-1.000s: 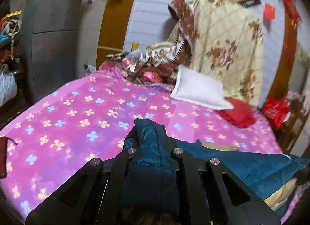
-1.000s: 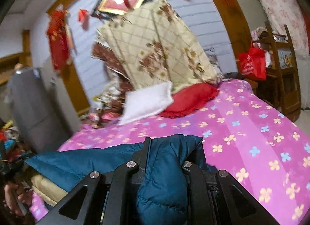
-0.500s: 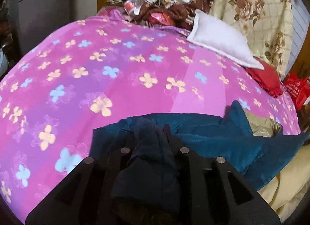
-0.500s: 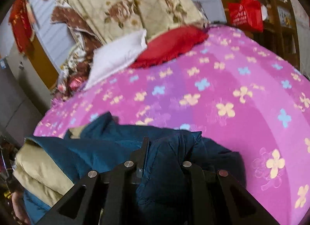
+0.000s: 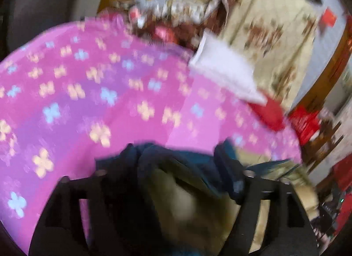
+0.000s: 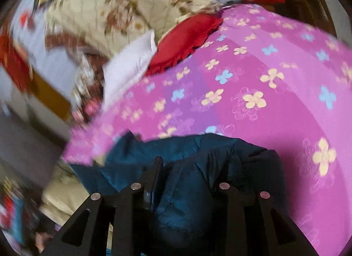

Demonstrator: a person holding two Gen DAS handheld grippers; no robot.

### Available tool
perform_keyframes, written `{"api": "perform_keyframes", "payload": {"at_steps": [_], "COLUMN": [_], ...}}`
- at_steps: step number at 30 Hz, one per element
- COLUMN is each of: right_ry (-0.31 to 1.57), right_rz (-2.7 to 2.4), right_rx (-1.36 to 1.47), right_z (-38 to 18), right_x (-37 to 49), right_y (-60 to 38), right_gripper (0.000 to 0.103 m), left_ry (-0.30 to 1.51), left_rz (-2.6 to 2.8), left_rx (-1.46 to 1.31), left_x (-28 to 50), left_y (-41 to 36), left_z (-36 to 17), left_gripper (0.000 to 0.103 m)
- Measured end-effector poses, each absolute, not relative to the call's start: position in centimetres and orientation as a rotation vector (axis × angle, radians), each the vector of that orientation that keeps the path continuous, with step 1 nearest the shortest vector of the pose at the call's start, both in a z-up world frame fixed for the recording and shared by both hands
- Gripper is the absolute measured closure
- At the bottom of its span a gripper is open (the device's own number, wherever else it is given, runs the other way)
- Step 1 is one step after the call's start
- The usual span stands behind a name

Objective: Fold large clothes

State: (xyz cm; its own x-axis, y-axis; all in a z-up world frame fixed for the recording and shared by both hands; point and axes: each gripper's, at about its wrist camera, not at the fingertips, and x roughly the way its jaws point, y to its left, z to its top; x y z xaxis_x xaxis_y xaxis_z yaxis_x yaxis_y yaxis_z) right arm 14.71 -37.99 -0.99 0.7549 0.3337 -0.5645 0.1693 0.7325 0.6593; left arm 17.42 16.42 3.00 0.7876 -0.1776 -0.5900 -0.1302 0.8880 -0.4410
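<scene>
A dark teal padded jacket with a beige lining lies on the pink flowered bedspread (image 5: 92, 93) at the near edge of the bed. In the left wrist view the jacket (image 5: 187, 159) lies between the wide-spread fingers of my left gripper (image 5: 173, 181), which is open; the view is blurred. In the right wrist view my right gripper (image 6: 187, 181) has its fingers closer together with a fold of the jacket (image 6: 198, 181) between them; whether they still clamp it is unclear. The bedspread also shows in the right wrist view (image 6: 275, 112).
A white pillow (image 5: 222, 73) and a red cushion (image 5: 268, 112) lie at the head of the bed. A beige flowered quilt (image 5: 270, 35) is piled against the wall. A red bag (image 5: 305, 121) and wooden furniture stand to the right of the bed.
Both grippers lowered the jacket onto the bed. The left gripper's fingers have spread wide and let go of the fold. Both cameras are moving, with blur.
</scene>
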Motion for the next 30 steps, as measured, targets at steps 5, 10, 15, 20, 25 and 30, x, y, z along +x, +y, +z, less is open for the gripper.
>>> {"api": "perform_keyframes", "payload": {"at_steps": [5,10,15,20,25,30], "right_ry": [0.585,0.449,0.535,0.729,0.904,1.000], "right_rz": [0.086,0.062,0.045,0.135,0.105,0.030], "right_rx": [0.873,0.757,0.377,0.207,0.218,0.296], "right_z": [1.4,5.6,7.3,5.5,0.6,-3.0], "right_x": [12.2,9.3,10.1,15.2,20.9,23.2], "right_y": [-39.0,-38.4,-33.0,-28.7,-29.2,-32.2], "right_gripper": [0.025,0.022,0.022,0.020,0.014,0.013], "left_ry": [0.542,0.576,0.609,0.620,0.745,0.917], "left_rz": [-0.035,-0.013,-0.016,-0.013,0.093,0.157], "left_rx": [-0.471,-0.422,-0.368,-0.281,-0.164,-0.239], "left_x": [14.9,14.6,15.0,16.4,19.4,22.1], "left_y": [17.5,17.1,15.1,12.2,10.9,12.4], "left_z": [5.7,5.0,4.1,4.2,1.2,-2.7], "left_gripper": [0.020,0.020,0.020,0.020,0.020,0.020]}}
